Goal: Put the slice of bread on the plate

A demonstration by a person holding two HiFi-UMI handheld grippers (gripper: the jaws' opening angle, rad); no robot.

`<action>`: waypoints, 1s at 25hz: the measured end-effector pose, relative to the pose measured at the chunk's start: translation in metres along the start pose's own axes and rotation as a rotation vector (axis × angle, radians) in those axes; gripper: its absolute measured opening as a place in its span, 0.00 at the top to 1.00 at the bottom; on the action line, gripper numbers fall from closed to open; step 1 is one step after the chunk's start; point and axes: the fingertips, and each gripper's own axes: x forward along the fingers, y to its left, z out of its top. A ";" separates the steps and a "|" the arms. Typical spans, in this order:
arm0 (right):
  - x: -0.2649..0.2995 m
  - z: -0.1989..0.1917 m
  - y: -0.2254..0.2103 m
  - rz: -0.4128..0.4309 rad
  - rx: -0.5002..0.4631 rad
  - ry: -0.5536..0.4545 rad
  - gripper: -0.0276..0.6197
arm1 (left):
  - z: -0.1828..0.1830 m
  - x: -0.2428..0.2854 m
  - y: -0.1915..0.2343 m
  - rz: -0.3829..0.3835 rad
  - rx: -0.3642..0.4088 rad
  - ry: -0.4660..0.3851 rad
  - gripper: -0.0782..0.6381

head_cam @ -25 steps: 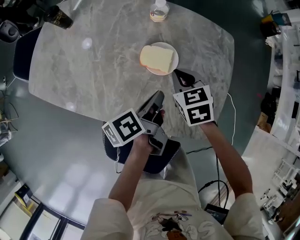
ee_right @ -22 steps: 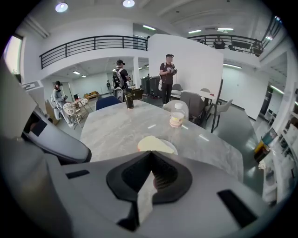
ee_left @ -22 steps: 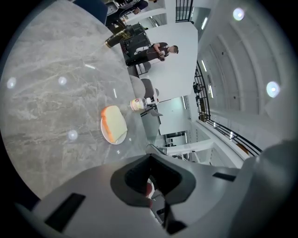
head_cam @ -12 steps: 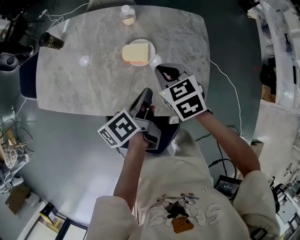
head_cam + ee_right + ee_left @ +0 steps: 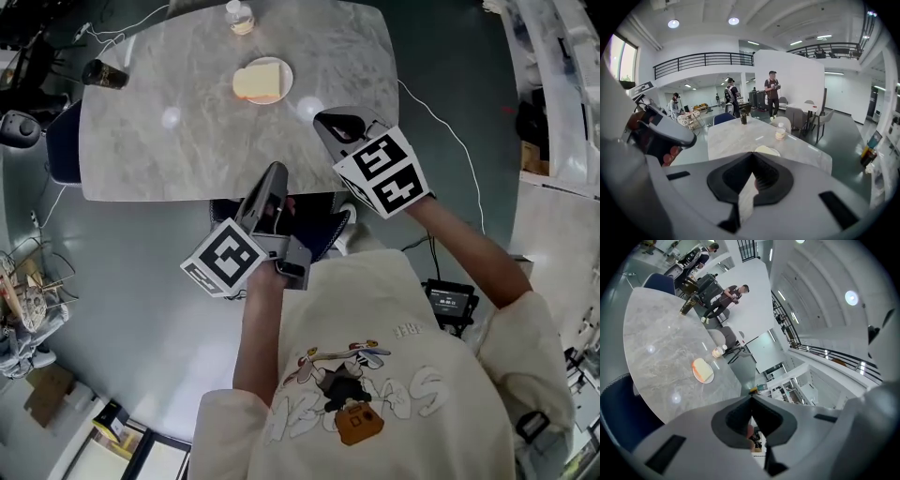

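Bread slice (image 5: 259, 82) lies flat on the plate (image 5: 287, 77) on the surface (image 5: 187, 141), left hand-held gripper (image 5: 275, 172) and right hand-held gripper (image 5: 330, 120) closed empty, well apart from the plate; looks done, keep clear.

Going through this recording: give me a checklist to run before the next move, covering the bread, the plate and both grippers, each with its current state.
1. Slice of bread lies on the plate: ok.
2. Bread wholly inside the plate's rim: cannot tell, too small in every view.
3. Plate sits on the table, away from its edges: ok.
4. Left gripper empty: ok, jaws together with nothing between them.
5. Right gripper empty: ok, jaws together with nothing between them.
6. Both grippers clear of plate and bread: ok, they are held near the table's near edge, apart from the plate.
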 end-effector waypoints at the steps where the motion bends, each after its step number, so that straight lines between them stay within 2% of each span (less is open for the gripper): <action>1: -0.006 -0.001 0.002 0.003 0.005 -0.004 0.95 | 0.002 -0.006 -0.004 -0.002 0.006 -0.017 0.88; 4: -0.021 -0.003 0.009 0.014 0.009 -0.015 0.95 | 0.007 -0.023 -0.016 -0.018 0.034 -0.047 0.88; 6: -0.031 -0.004 0.017 0.028 0.009 -0.022 0.95 | 0.002 -0.034 -0.019 -0.022 0.067 -0.032 0.88; 11: -0.055 0.010 0.039 0.072 0.008 -0.100 0.95 | -0.002 -0.055 -0.033 -0.022 0.214 -0.016 0.88; 16: -0.078 0.009 0.070 0.135 0.103 -0.136 0.95 | -0.011 -0.067 -0.047 -0.005 0.327 -0.010 0.88; 20: -0.098 -0.003 0.103 0.179 0.116 -0.155 0.95 | -0.028 -0.071 -0.054 0.019 0.404 -0.007 0.88; 23: -0.115 -0.006 0.111 0.113 0.083 -0.221 0.95 | -0.044 -0.074 -0.049 0.046 0.435 -0.007 0.88; 25: -0.122 0.004 0.107 0.050 0.063 -0.276 0.95 | -0.045 -0.078 -0.040 0.060 0.414 -0.016 0.88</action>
